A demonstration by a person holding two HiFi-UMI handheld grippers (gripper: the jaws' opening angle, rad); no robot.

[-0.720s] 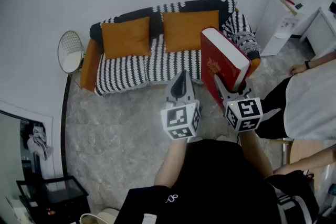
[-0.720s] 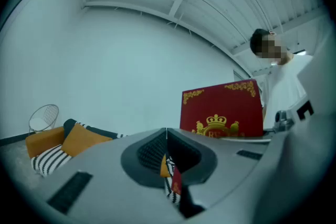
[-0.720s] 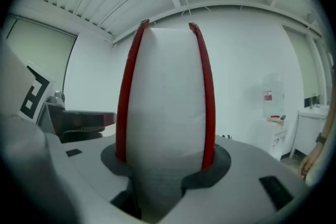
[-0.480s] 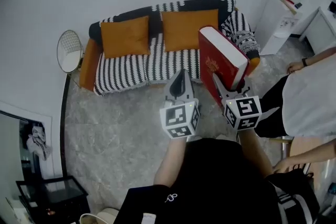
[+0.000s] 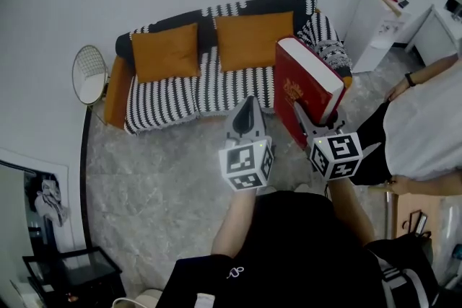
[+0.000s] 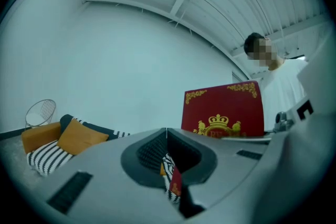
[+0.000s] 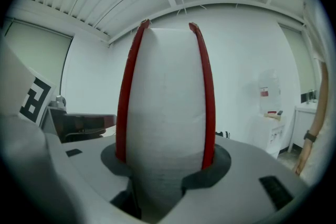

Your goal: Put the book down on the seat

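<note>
Head view: right gripper point(image 5: 306, 120) up-tilted, around book point(image 5: 297, 83)

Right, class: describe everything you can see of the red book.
The book is a thick hardback: red cover, gold corner ornaments and a gold crown emblem, white page block. It is shut, held upright and slightly tilted in the air, short of the striped sofa. The right gripper clamps its lower edge across both covers; nothing else touches it.
</note>
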